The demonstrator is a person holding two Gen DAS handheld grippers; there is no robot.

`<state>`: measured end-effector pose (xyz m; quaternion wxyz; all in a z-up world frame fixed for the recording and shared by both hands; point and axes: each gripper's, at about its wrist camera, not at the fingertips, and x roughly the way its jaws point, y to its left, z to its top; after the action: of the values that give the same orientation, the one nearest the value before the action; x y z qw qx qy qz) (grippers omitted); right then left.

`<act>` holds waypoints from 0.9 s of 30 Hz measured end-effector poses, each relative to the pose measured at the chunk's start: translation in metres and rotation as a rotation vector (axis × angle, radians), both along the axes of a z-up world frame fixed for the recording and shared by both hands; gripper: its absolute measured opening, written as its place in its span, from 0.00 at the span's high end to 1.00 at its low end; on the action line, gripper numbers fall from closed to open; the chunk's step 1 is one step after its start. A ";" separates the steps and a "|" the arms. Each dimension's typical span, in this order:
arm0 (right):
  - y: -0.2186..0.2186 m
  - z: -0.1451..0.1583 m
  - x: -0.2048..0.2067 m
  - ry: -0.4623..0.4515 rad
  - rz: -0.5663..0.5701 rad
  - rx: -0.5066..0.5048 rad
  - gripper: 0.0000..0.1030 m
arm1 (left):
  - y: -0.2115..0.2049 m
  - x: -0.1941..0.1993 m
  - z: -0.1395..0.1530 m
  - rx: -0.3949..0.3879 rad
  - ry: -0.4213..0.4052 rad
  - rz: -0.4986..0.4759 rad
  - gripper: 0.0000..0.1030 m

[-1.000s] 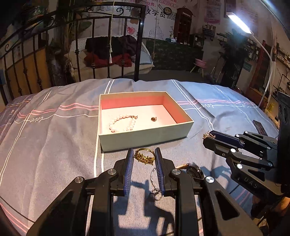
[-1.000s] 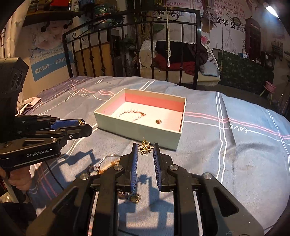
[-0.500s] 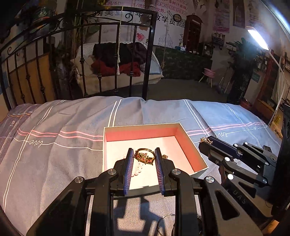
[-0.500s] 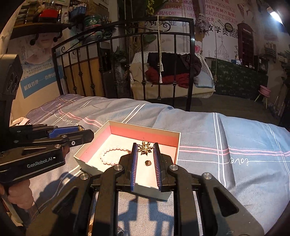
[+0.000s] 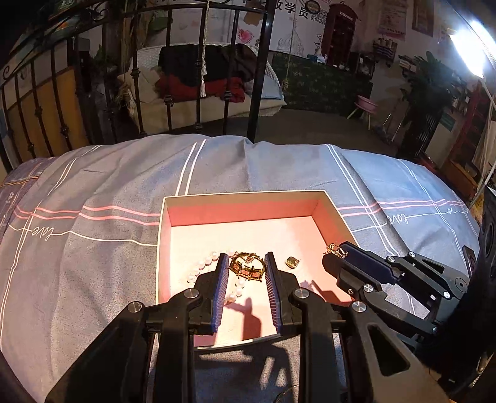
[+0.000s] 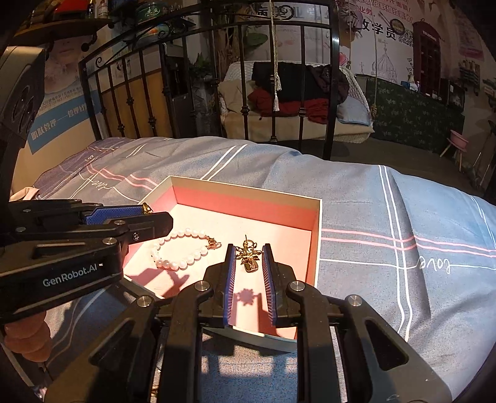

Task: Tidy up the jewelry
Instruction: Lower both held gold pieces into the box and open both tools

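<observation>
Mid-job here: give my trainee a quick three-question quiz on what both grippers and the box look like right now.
1. True or false: the left gripper holds a gold bracelet over the box.
2. What does the right gripper hold? A) pearl bracelet B) gold flower brooch C) nothing
3. Name the beaded item on the box floor.

Key: 1 true; 2 B, the gold flower brooch; 3 pearl bracelet.

A lived-in bedroom, or a room fitted out as one, is shown. A bed spread with a grey-blue striped cover (image 5: 93, 192) is closed off by a black iron bedstead (image 6: 241, 77), and behind it a hanging wicker chair (image 5: 217, 93) is piled with clothes. The walls are hung with posters (image 6: 59, 121), and a cluttered shelf (image 6: 62, 18) and a pink stool (image 5: 365, 104) are seen beyond.
</observation>
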<state>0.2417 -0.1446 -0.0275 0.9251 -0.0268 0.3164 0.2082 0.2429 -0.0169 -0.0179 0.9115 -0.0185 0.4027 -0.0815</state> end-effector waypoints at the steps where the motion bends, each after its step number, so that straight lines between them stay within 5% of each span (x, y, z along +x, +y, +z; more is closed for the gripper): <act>1: 0.001 -0.001 0.001 0.004 0.002 -0.003 0.82 | -0.001 0.001 -0.002 0.002 0.004 0.000 0.78; 19: 0.014 -0.010 0.006 0.041 0.035 -0.086 0.82 | 0.005 0.011 -0.012 -0.026 0.071 0.017 0.75; 20: 0.014 -0.010 0.004 0.042 0.035 -0.089 0.80 | 0.005 0.010 -0.010 -0.021 0.067 0.019 0.70; 24: 0.006 -0.003 -0.007 0.014 0.010 -0.059 0.39 | 0.007 -0.001 -0.002 -0.033 0.036 0.012 0.52; 27: -0.003 0.004 -0.023 -0.010 -0.003 -0.050 0.39 | 0.010 -0.018 0.004 -0.037 0.015 0.004 0.49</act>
<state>0.2183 -0.1472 -0.0235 0.9260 -0.0506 0.3171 0.1985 0.2245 -0.0073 -0.0138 0.9082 -0.0368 0.4077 -0.0871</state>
